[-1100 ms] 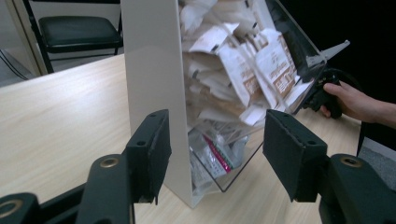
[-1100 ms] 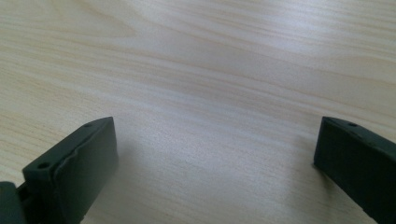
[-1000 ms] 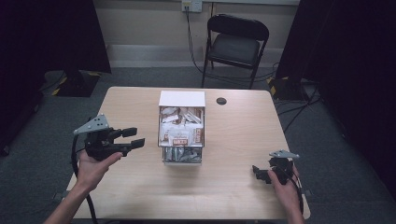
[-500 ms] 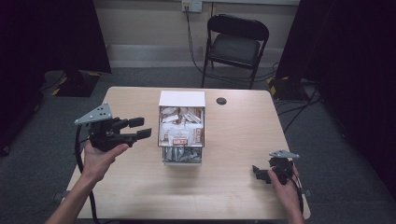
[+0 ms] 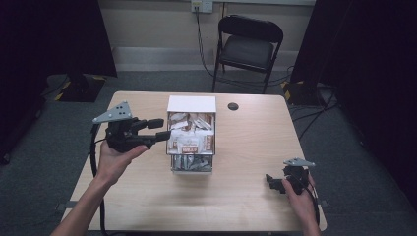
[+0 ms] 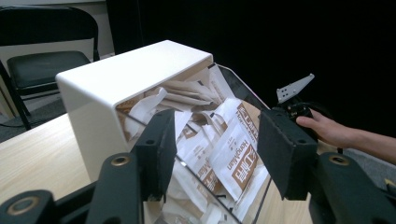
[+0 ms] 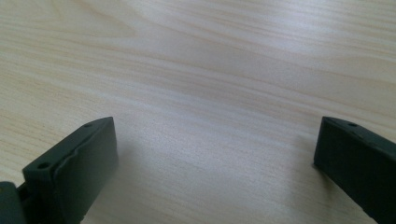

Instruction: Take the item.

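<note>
The left claw [image 5: 158, 129] hovered half open and empty beside the white-topped clear box of paper sachets [image 5: 191, 133]; the right claw [image 5: 273, 181], wide open, rested on the pale wooden desk [image 5: 246, 147] well right of that box.

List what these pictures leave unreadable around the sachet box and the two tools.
- Sachets: small print blurred in the left gripper view; too small in the high view.
- Box: its white lid hides the rear contents from above.
- Right tool: tips too small and dark in the high view.
- Black disc: too small to identify.
</note>
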A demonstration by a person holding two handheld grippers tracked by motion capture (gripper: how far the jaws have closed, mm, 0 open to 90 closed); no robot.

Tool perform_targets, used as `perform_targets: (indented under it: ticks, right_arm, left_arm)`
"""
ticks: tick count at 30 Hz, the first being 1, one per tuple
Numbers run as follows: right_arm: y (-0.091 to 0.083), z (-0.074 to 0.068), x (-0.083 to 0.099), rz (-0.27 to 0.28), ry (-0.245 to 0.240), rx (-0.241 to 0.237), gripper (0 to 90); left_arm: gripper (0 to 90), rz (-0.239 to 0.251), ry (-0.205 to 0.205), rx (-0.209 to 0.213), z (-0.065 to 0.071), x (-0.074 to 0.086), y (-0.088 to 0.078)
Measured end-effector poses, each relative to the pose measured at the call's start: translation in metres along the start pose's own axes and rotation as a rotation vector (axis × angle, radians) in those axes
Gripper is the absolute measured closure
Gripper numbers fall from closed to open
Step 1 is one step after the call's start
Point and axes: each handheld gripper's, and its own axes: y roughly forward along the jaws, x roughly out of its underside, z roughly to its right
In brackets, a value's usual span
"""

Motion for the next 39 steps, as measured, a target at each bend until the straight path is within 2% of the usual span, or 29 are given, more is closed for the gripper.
perform_targets:
  ticks: [1, 6, 7, 8, 11, 12, 16, 21, 26, 29, 32, 36, 39]
  right_arm:
    - [0.000, 0.000, 0.000, 0.000, 0.000, 0.000, 0.0]
    - [0.000, 0.000, 0.000, 0.000, -0.001, 0.000, 0.0]
    - [0.000, 0.000, 0.000, 0.000, -0.001, 0.000, 0.0]
    - [0.000, 0.000, 0.000, 0.000, -0.001, 0.000, 0.0]
    - [0.000, 0.000, 0.000, 0.001, -0.002, 0.000, 0.0]
    - [0.000, 0.000, 0.000, 0.000, -0.003, 0.000, 0.0]
    - [0.000, 0.000, 0.000, 0.000, -0.003, 0.000, 0.0]
    - [0.000, 0.000, 0.000, 0.000, -0.002, -0.001, 0.0]
    - [0.000, 0.000, 0.000, 0.000, -0.002, 0.000, 0.0]
    - [0.000, 0.000, 0.000, 0.001, -0.003, 0.000, 0.0]
    - [0.000, 0.000, 0.000, 0.001, -0.002, 0.000, 0.0]
    - [0.000, 0.000, 0.000, 0.000, -0.001, -0.001, 0.0]
    - [0.000, 0.000, 0.000, 0.000, -0.001, -0.001, 0.0]
  left_arm:
    - [45.9, -0.006, 0.002, 0.016, 0.000, -0.002, 0.005]
    - [48.8, -0.014, 0.019, 0.035, 0.003, -0.006, 0.014]
    - [48.8, -0.033, 0.028, 0.077, 0.003, -0.008, 0.021]
    - [48.8, -0.033, 0.028, 0.077, 0.003, -0.008, 0.021]
    - [48.2, -0.074, 0.053, 0.072, 0.005, -0.009, 0.031]
    - [48.3, -0.081, 0.050, 0.090, 0.004, -0.009, 0.036]
    - [49.8, -0.085, 0.033, 0.094, 0.002, -0.008, 0.042]
    - [53.9, -0.096, -0.001, 0.125, -0.004, -0.002, 0.048]
    - [56.5, -0.108, -0.016, 0.126, -0.005, 0.001, 0.052]
    - [59.8, -0.119, -0.017, 0.105, -0.005, 0.002, 0.055]
    - [60.4, -0.120, -0.015, 0.146, -0.006, 0.004, 0.059]
    - [61.7, -0.148, 0.003, 0.144, -0.003, 0.005, 0.063]
    - [64.0, -0.152, 0.003, 0.156, -0.002, 0.006, 0.064]
